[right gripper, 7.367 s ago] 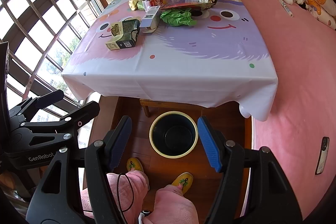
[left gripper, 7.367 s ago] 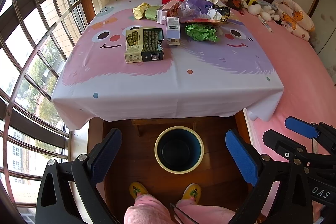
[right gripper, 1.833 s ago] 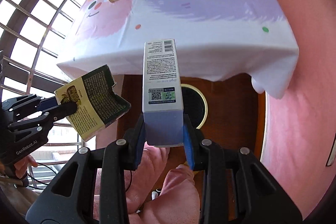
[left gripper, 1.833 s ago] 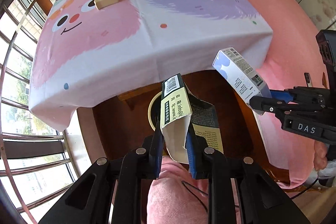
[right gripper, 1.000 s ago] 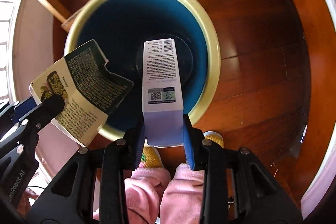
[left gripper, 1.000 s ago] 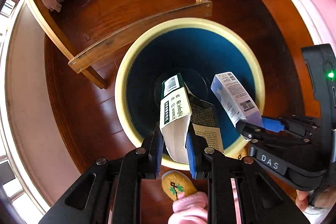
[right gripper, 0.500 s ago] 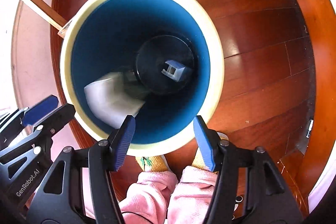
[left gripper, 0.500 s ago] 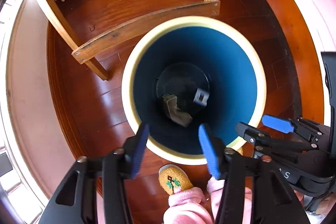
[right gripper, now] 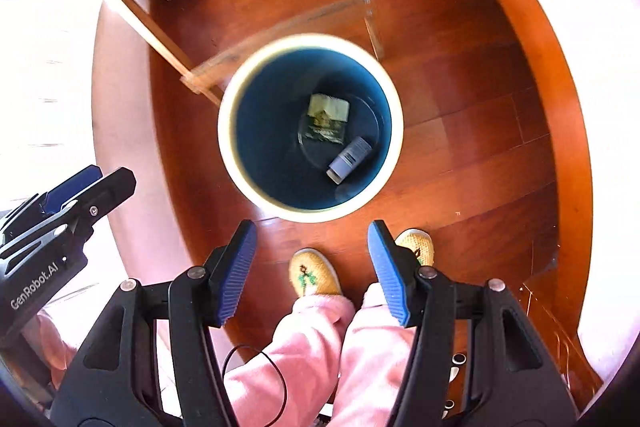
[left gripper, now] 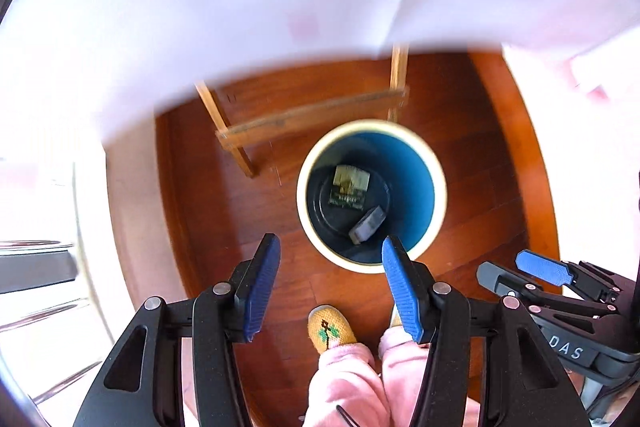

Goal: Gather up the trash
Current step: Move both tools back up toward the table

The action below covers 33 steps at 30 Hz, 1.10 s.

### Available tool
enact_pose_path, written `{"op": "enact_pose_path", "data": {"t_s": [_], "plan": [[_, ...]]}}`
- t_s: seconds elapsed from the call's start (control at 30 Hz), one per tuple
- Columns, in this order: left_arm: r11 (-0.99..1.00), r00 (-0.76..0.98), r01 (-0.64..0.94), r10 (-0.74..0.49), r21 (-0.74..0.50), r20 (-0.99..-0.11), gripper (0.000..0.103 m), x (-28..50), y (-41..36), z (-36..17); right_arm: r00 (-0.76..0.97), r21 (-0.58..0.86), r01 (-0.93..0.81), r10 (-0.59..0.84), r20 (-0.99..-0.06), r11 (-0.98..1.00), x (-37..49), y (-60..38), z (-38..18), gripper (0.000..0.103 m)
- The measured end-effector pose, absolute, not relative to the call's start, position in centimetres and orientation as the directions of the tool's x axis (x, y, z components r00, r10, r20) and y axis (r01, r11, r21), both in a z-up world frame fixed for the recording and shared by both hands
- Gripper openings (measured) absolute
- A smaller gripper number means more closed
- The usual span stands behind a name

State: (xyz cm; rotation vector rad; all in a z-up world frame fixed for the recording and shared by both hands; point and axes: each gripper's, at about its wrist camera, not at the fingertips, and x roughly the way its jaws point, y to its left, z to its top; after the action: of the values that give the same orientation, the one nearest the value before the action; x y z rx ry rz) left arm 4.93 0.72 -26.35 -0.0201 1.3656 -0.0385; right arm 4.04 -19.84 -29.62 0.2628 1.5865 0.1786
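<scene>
Below, a round bin (left gripper: 434, 211) with a cream rim and blue inner wall stands on the dark wooden floor (left gripper: 480, 131), and two pieces of trash lie on its black bottom. The green and cream carton (left gripper: 349, 187) rests flat near the middle of the base, printed face up. The pale blue-grey box (left gripper: 367, 225) lies just beside it, tipped against the foot of the bin's wall on the side nearer the person; whether the two touch cannot be told. In the right wrist view the same pair shows again, the carton (right gripper: 327, 119) toward the centre and the box (right gripper: 349, 159) at an angle beside it, inside the bin (right gripper: 230, 131).

The left gripper (left gripper: 326, 287) hangs above the floor at the bin's near edge, pointing steeply down, its blue pads spread apart with nothing between them. The right gripper (right gripper: 308, 269) is likewise parted and empty, its fingers framing bare floor and the person's yellow slippers (right gripper: 314, 273). Each gripper also shows at the edge of the other's view.

The person's pink trouser legs (right gripper: 320, 339) fill the bottom of both views. Behind the bin stand the light wooden legs and crossbar of a table frame (left gripper: 312, 115), and a white cloth (left gripper: 240, 7) hangs over it, blurred across the top of the left wrist view.
</scene>
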Motion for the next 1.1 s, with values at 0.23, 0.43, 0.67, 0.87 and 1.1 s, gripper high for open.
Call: {"op": "enact_pose_path", "data": {"t_s": [0.23,0.43,0.67,0.87,1.1], "plan": [[0.997,0.318,0.067,-0.062,-0.043,-0.946,0.054,1.4,1.8,-13.5,0.118,0.327,0.03,0.321,-0.94,0.945,2.4,-20.2,-15.2,0.055],[0.992,0.4,0.105,-0.113,-0.077,-0.91,0.055,-0.2,3.0,-4.5,0.259,0.344,-0.042,0.343,-0.903,0.938,1.3,-19.4,-4.2,0.056],[0.99,0.527,0.103,-0.135,-0.094,-0.839,0.056,0.3,4.9,3.6,0.396,0.274,-0.15,0.312,-0.863,0.95,0.9,-17.4,5.5,0.057],[0.991,0.614,0.107,-0.134,-0.086,-0.778,0.056,1.8,4.8,8.8,0.509,0.211,-0.157,0.262,-0.82,0.965,3.0,-17.6,12.7,0.057],[0.997,0.621,0.047,-0.082,-0.067,-0.779,0.056,4.9,5.1,10.6,0.544,0.17,-0.149,0.224,-0.808,0.974,5.6,-18.5,15.7,0.057]]}}
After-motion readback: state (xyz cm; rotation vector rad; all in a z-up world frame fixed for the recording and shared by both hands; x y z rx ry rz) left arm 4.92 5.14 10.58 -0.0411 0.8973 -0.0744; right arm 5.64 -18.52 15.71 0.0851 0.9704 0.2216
